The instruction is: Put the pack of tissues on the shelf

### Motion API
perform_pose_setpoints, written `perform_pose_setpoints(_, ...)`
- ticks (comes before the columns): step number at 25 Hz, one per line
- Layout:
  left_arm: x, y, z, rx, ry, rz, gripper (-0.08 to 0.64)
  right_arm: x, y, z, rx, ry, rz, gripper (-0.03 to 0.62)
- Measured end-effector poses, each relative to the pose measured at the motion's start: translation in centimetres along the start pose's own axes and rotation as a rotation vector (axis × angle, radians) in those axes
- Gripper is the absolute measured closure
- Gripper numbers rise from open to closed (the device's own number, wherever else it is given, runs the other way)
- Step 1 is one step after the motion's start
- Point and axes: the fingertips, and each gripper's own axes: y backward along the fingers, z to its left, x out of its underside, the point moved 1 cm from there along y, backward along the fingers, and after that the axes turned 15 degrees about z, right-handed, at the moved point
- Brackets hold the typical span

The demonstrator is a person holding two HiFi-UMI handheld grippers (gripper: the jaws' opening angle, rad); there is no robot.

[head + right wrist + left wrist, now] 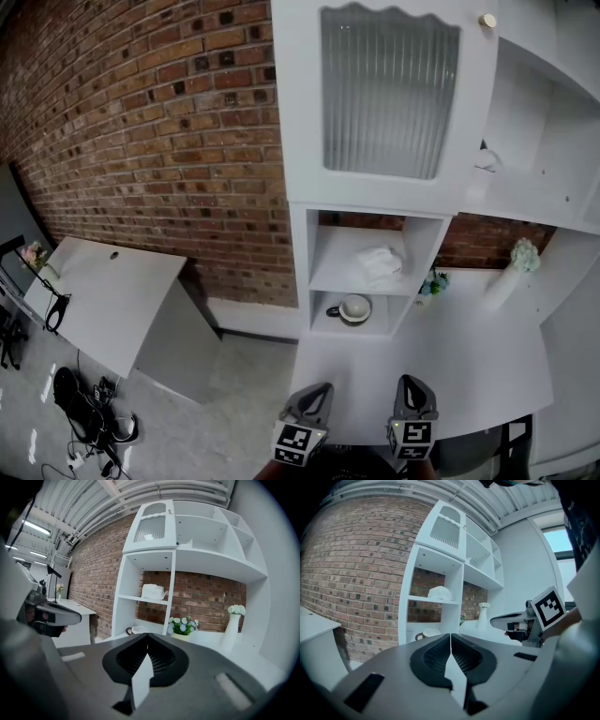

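Head view, with both gripper views: the left gripper and right gripper hang side by side at the near edge of the white counter, each with its jaws pressed together and nothing between them; each gripper's own view confirms this, the ribbed pads of the left gripper and of the right gripper meeting in a thin seam. The pack of tissues lies in the upper of two open compartments of the white shelf unit, well apart from both grippers; it shows as a pale, crumpled bundle from the left and from the right. A cup sits in the compartment below. The bare counter runs between the jaws and the shelf front; along its far side, against the brick wall, stand a small pot of flowers and a white vase. A door with ribbed glass closes in the space above the compartments. To the left, a strip of grey floor separates the shelf unit from a white desk. The only print that shows is the black-and-white square pattern on the marker cube of each gripper
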Motion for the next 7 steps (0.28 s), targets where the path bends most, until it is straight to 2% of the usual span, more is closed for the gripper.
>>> perform_pose_setpoints(7,-0.45,-0.05,-0.16,0.004,-0.001,-0.019,0.548,-0.1,0.21,0.18,0.009,0.029,0.002,0.588)
